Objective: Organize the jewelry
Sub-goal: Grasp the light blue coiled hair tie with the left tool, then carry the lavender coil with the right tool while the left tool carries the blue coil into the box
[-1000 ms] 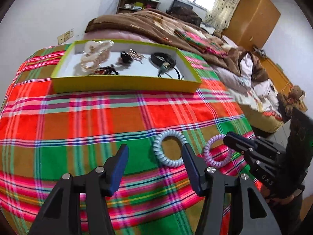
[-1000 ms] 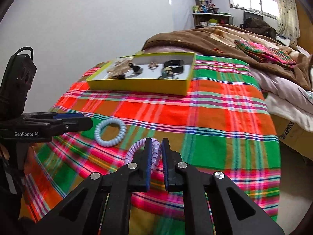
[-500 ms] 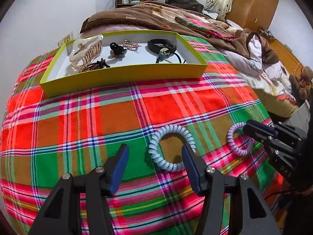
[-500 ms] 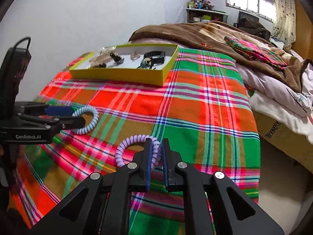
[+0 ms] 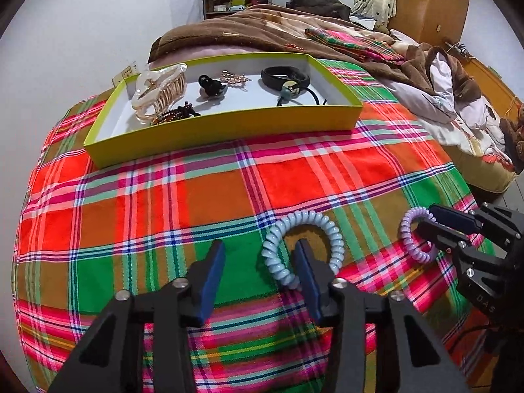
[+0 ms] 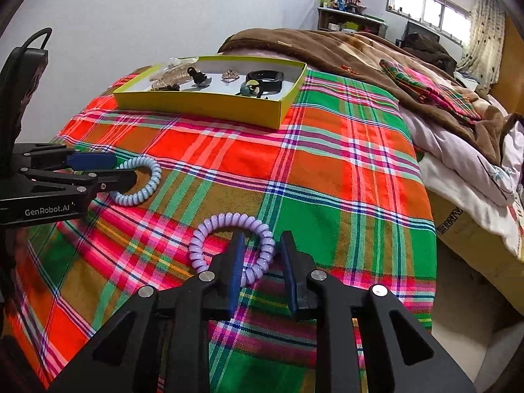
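You are holding two hand-held grippers over a bed spread with a plaid cloth [image 5: 183,203], woven in red, orange, green and pink.

Your left hand-held gripper [image 5: 258,255] has just been closing, and its jaws are still standing apart. Its right finger is sitting inside the ring of the pale blue coil [image 5: 304,239], while the left finger is outside it; the near arc of the ring lies between them, and the pads are not pressing on it.

Your right hand-held gripper [image 6: 260,249] has just been opening, and its jaws are now parted a little. The right edge of the lilac coil [image 6: 229,242] is lying between them, unpinched, with the left finger inside the ring.

So there are two coils, both glossy spiral plastic rings, both lying flat on the cloth just ahead of your fingers, near each other but apart.

Well beyond both grippers sits one shallow rectangular tray [image 5: 229,124], yellow-green outside and white inside. In it are lying a clear claw clip [image 5: 160,91], a dark beaded piece [image 5: 175,114], a small black clip [image 5: 211,86], a metallic ornament [image 5: 234,78] and a black band [image 5: 285,77] with a thin tie beside it.
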`<state>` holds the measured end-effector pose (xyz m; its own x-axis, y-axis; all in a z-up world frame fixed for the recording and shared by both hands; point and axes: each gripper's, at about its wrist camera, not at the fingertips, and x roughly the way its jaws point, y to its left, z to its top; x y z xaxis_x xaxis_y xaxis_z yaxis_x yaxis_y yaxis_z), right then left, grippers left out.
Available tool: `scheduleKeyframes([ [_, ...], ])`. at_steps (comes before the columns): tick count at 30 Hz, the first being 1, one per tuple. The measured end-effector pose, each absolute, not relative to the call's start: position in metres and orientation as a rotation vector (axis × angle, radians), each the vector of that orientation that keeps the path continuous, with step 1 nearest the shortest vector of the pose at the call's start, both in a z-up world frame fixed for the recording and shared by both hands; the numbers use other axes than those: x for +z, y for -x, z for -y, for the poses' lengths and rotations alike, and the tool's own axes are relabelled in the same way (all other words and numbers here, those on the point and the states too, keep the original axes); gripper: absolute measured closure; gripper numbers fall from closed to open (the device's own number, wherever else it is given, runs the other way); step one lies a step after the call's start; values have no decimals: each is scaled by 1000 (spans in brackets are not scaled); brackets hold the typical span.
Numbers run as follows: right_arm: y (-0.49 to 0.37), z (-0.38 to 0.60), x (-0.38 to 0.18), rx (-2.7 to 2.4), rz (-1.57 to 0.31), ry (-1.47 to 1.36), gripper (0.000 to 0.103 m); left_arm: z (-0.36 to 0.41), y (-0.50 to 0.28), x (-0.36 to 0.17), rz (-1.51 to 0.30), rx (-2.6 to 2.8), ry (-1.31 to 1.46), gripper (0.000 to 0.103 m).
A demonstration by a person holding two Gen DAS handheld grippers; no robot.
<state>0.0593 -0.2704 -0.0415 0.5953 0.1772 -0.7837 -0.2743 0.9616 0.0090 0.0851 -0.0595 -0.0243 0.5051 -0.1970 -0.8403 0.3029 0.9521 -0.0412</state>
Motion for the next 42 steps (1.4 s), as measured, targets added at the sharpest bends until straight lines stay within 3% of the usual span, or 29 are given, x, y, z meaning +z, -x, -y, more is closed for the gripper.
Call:
scheduleKeyframes([
  [5,-59,271,-41,249,-893,102,82,56,-85,-23,-994,-301,-111,76],
  [7,-59,273,-41,238,-891,99,92,55,-85,-23,-994,-310,-99,83],
  [9,-60,274,-40,228,-890,92,93,55,-84,-23,-991,-314,-97,91],
  [42,-67,273,8,234,-783,37,94,29,-90,28,-883,-344,-9,93],
])
